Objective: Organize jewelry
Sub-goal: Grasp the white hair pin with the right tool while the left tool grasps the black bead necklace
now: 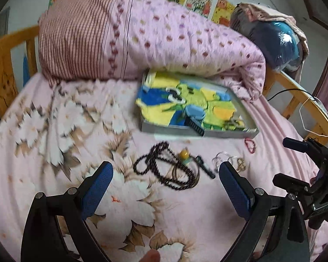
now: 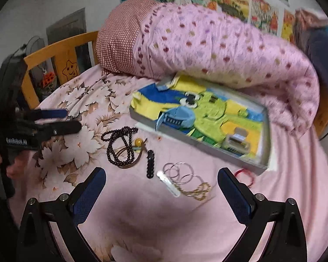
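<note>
Jewelry lies loose on the pink bed sheet in front of a grey tray point(image 2: 196, 146) lined with a yellow, green and blue cloth. From left to right in the right wrist view there are a dark bead necklace point(image 2: 118, 148) with an amber bead point(image 2: 138, 141), a black clip point(image 2: 150, 167), silver rings point(image 2: 179, 172), a clear clip point(image 2: 168, 183), a gold chain point(image 2: 199, 191) and a red band point(image 2: 245, 175). My right gripper point(image 2: 161, 172) is open just short of the rings. My left gripper point(image 1: 166, 174) is open, hovering near the bead necklace point(image 1: 164, 170). Neither holds anything.
A rolled pink quilt point(image 2: 218, 43) lies behind the tray and overhangs its far edge. The tray holds a blue clip point(image 2: 179, 118) and a small clear box point(image 2: 236, 140). A wooden bed rail point(image 1: 2, 65) rings the mattress. Cables point(image 1: 304, 113) hang at the right rail.
</note>
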Tool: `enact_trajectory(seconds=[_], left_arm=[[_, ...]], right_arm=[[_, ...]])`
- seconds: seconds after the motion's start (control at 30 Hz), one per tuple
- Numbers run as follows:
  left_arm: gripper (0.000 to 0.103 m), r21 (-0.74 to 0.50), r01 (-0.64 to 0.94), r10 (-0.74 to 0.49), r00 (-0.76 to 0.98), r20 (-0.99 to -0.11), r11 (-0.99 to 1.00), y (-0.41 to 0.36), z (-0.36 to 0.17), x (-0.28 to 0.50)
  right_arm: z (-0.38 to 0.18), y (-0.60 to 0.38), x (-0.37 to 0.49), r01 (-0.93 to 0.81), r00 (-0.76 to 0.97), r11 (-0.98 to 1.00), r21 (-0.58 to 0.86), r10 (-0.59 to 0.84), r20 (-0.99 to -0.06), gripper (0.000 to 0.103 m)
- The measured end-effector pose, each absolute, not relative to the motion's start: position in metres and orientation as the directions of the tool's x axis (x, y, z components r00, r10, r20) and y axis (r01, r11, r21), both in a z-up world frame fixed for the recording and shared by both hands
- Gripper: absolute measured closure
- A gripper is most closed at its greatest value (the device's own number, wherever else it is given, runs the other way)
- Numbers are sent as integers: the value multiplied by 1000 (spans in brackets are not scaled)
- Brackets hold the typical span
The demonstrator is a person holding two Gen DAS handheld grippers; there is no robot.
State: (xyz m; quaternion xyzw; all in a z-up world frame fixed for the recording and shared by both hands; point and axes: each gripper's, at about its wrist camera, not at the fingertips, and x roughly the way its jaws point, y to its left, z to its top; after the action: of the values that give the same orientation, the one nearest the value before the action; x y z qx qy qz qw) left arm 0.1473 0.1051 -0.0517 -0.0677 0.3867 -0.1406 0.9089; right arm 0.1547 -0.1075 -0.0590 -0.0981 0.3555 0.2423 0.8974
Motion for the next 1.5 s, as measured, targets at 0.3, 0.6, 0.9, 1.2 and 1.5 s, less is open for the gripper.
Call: enact_trajectory(seconds=[0.3, 0.6, 0.9, 1.2, 1.5], left_arm=[[9, -308, 168, -346, 589, -731, 936, 121, -91, 177], [49, -333, 225, -402, 502, -766, 916, 115, -117, 191], [76, -309, 220, -378, 467, -799, 925, 108, -129, 203], [85, -290, 224, -363, 458, -812, 931, 106, -129, 204], [100, -344, 213, -404, 435, -805, 914, 109, -128, 195]], right_arm=[[-109, -105, 181, -523, 539, 846, 100, 419, -731, 3], [-130, -106, 196, -525, 491, 844, 112, 407, -770, 43], [-148, -100, 213, -540, 474, 840, 39, 342, -812, 70], [-150, -93, 206, -555, 480, 832, 14, 334, -811, 88], [-147, -90, 200, -536, 464, 840, 77, 370, -805, 89]])
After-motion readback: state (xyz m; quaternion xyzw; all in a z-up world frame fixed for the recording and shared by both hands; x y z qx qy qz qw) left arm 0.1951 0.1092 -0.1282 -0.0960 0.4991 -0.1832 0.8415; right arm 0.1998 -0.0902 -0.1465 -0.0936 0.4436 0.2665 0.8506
